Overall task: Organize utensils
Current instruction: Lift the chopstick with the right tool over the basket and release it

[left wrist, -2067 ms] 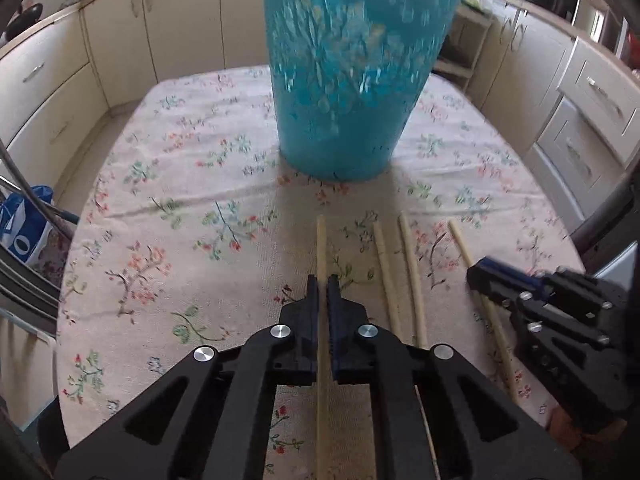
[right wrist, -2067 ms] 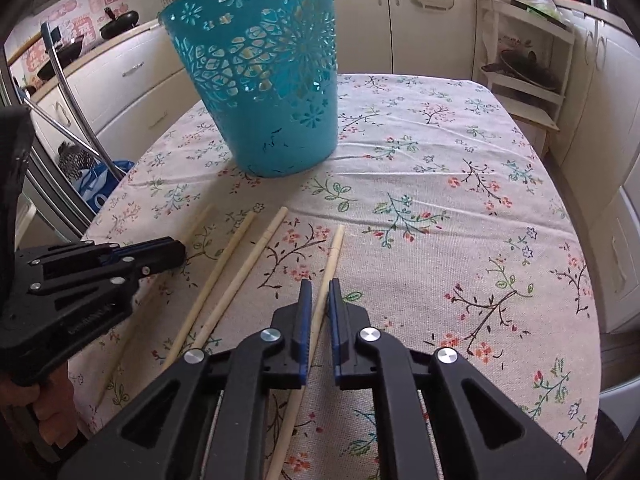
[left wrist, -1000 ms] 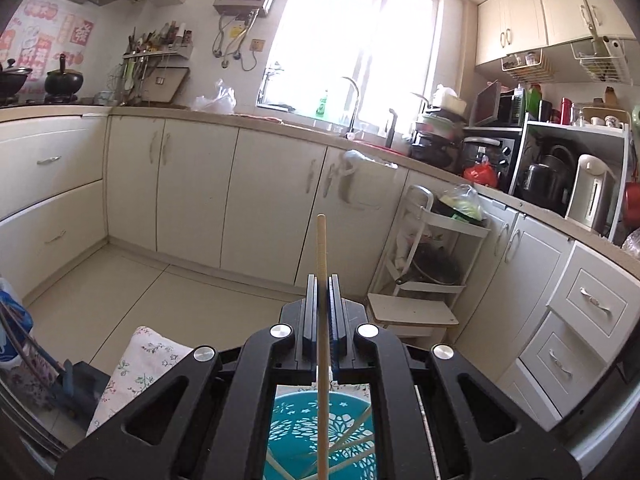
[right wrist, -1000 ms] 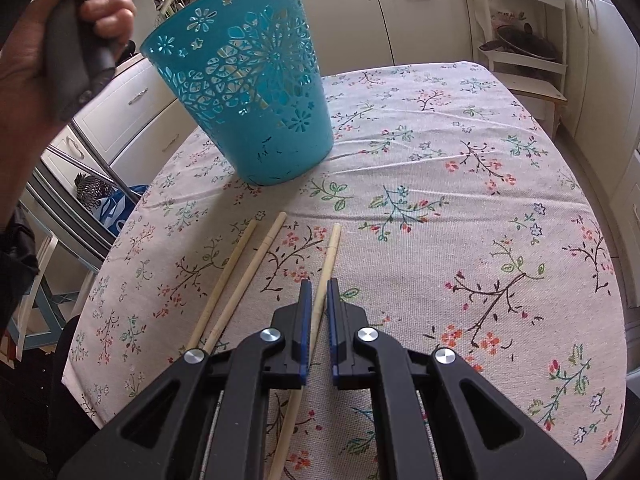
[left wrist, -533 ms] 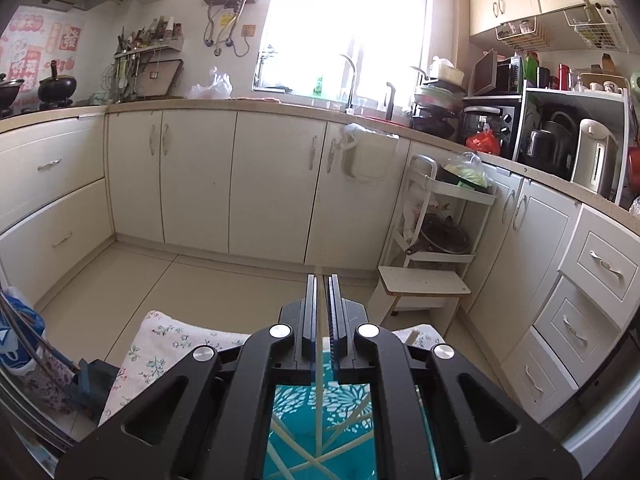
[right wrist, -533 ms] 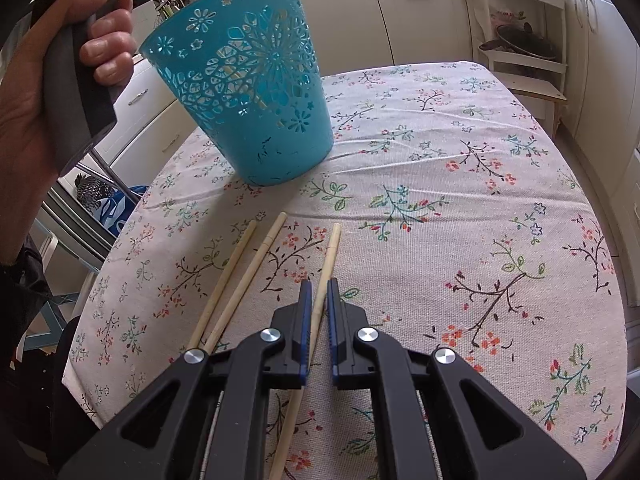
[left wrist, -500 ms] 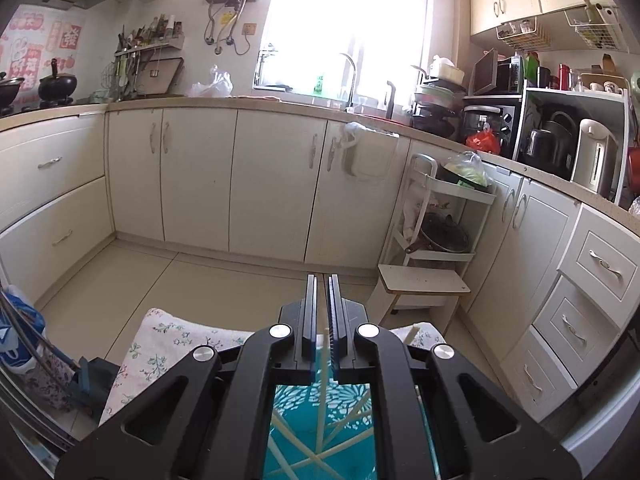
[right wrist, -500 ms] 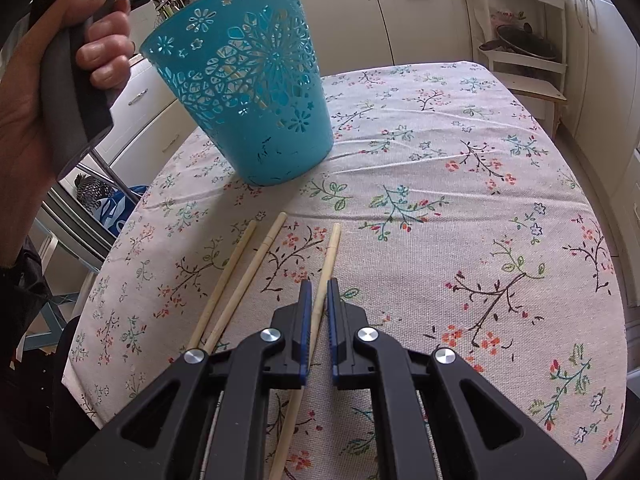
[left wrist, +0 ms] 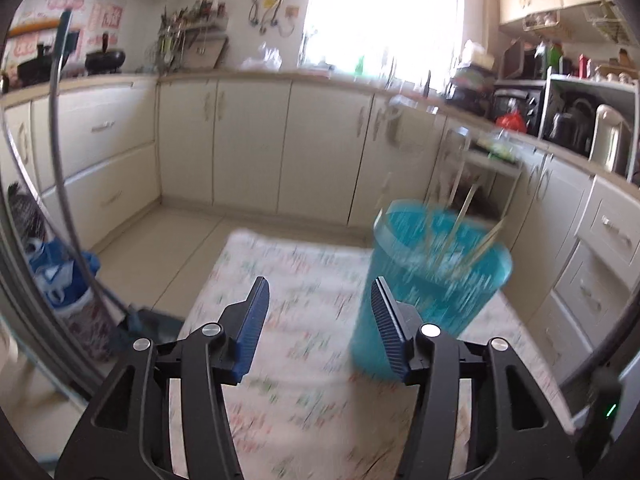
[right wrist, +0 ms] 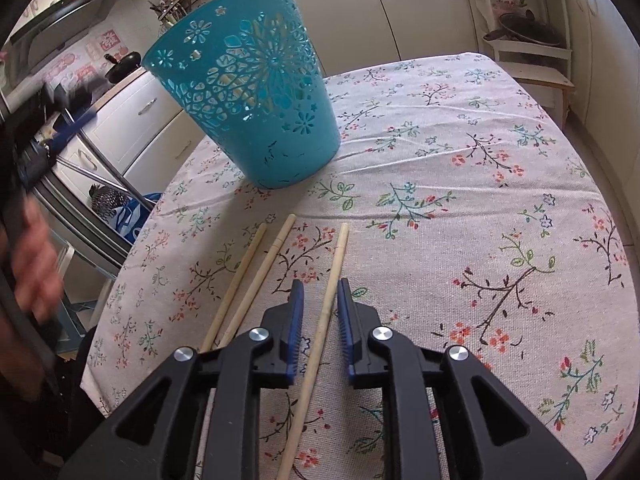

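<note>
A teal perforated basket (right wrist: pixel 256 100) stands on the floral tablecloth; in the blurred left wrist view the basket (left wrist: pixel 432 280) holds several wooden chopsticks (left wrist: pixel 464 216) that stick out of its top. My left gripper (left wrist: pixel 318 320) is open and empty, held in the air left of the basket. Three chopsticks lie on the cloth in the right wrist view. My right gripper (right wrist: pixel 320 312) is low over the table, its jaws slightly apart on either side of the rightmost chopstick (right wrist: pixel 334 276) without pinching it. The other two chopsticks (right wrist: pixel 256 280) lie just to its left.
The round table (right wrist: pixel 500 160) drops off at left, right and front. A chair frame (left wrist: pixel 60 184) and a blue bag (left wrist: pixel 60 276) stand on the floor at left. Kitchen cabinets (left wrist: pixel 248 140) and a white shelf rack (right wrist: pixel 532 40) stand beyond the table.
My left gripper let its chopstick drop into the basket, opened wide and swung left and back. My right gripper's jaws opened a little around the rightmost chopstick.
</note>
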A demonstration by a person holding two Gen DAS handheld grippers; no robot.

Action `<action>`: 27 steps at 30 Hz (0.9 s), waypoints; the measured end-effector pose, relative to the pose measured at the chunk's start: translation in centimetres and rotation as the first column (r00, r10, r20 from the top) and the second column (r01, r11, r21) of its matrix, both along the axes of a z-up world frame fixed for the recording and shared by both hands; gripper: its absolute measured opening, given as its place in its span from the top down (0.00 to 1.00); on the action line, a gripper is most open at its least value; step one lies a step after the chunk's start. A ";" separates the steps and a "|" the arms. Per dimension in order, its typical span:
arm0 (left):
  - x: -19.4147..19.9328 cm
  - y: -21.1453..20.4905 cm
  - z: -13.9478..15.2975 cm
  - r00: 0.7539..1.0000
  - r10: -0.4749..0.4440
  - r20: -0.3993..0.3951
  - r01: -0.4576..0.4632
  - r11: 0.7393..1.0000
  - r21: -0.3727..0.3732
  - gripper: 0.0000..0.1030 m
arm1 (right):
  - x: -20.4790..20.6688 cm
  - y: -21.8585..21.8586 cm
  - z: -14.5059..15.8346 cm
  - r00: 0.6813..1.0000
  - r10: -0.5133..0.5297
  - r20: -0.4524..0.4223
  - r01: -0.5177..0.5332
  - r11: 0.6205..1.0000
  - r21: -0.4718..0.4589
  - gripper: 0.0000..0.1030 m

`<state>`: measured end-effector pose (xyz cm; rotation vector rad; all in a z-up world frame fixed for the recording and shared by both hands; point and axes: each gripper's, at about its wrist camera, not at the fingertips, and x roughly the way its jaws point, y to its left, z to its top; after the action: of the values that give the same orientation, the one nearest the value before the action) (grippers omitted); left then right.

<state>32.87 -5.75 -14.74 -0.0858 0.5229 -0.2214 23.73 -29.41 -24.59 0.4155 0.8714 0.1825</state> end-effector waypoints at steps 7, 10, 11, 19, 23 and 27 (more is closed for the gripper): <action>0.5 2.4 -5.9 0.987 0.018 -0.158 -0.022 0.999 -0.023 0.50 | 0.4 3.1 0.8 0.999 0.010 -0.044 -0.021 0.968 -0.252 0.90; 0.8 2.8 -6.8 0.984 0.009 -0.181 -0.017 0.999 -0.039 0.46 | 0.3 4.2 1.0 0.998 0.035 -0.056 -0.053 0.930 -0.365 0.92; 0.9 3.0 -7.0 0.981 0.009 -0.191 -0.020 0.998 -0.052 0.44 | 0.1 4.2 1.0 0.997 0.039 -0.061 -0.059 0.927 -0.370 0.93; 0.9 4.1 -7.6 0.977 0.055 -0.204 -0.079 0.990 -0.114 0.27 | -2.9 0.9 4.2 0.997 0.030 0.066 -0.030 1.000 0.004 0.94; 0.7 3.8 -7.5 0.979 0.056 -0.197 -0.076 0.992 -0.099 0.21 | -1.9 0.2 9.4 0.979 0.002 0.202 -0.029 0.991 0.133 0.94; 0.8 4.1 -7.5 0.978 0.059 -0.202 -0.082 0.990 -0.111 0.21 | 0.9 -0.3 15.8 0.933 -0.031 0.357 -0.040 0.981 0.188 0.94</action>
<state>33.66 -1.69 -22.25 -0.2438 0.7046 -0.1749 24.67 -29.67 -8.79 0.5410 0.4944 0.3382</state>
